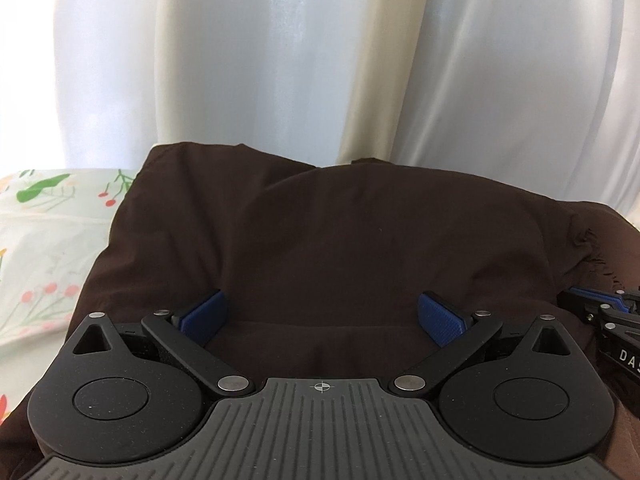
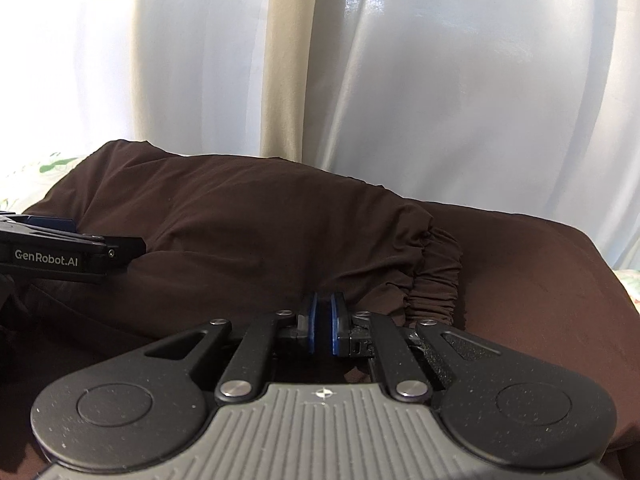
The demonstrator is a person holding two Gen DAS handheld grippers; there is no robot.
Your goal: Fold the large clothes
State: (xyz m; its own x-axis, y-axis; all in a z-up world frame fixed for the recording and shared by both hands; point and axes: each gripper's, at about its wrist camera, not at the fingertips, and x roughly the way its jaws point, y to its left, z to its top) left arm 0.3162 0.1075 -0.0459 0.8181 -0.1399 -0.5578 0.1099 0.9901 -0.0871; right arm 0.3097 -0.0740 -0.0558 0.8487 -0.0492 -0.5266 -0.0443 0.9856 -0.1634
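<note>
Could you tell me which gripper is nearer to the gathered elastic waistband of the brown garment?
The right gripper: it sits shut right beside the waistband. The left gripper hangs open over smooth cloth, farther to the left.

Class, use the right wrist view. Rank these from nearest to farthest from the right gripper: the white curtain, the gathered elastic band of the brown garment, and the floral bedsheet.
1. Gathered elastic band, just ahead and right of the right gripper.
2. Floral bedsheet, far left, beyond the brown garment.
3. White curtain, hanging behind everything.
</note>
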